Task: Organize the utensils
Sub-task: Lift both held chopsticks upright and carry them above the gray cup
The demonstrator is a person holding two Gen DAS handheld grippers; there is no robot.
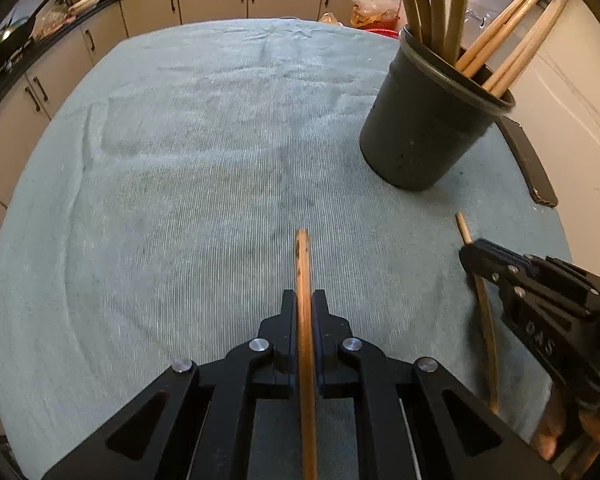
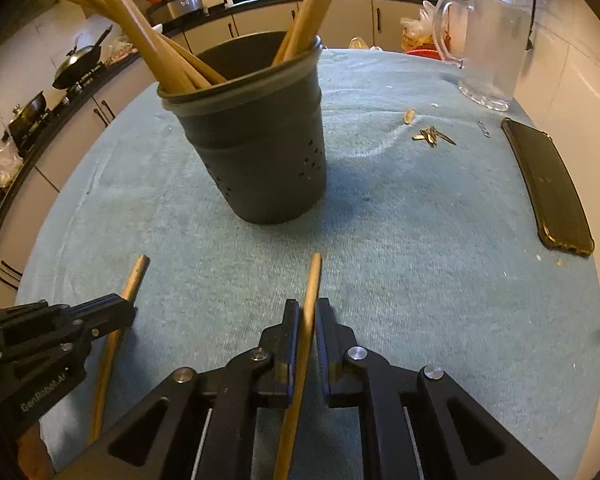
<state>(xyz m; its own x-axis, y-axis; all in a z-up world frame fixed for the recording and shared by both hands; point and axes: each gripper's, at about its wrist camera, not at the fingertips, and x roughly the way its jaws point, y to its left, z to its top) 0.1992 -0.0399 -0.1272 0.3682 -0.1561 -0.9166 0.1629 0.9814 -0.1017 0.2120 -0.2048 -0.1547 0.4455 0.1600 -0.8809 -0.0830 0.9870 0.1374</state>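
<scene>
- Several wooden utensils already stand in the dark holder (image 2: 256,140), on the bench (image 1: 180,160) ahead of both sets of fingers.
- Left gripper (image 1: 303,300) clamps one wooden stick (image 1: 302,264).
- Right gripper (image 2: 307,310) clamps another stick (image 2: 313,280).
- Judged left: drop both into the holder.
</scene>
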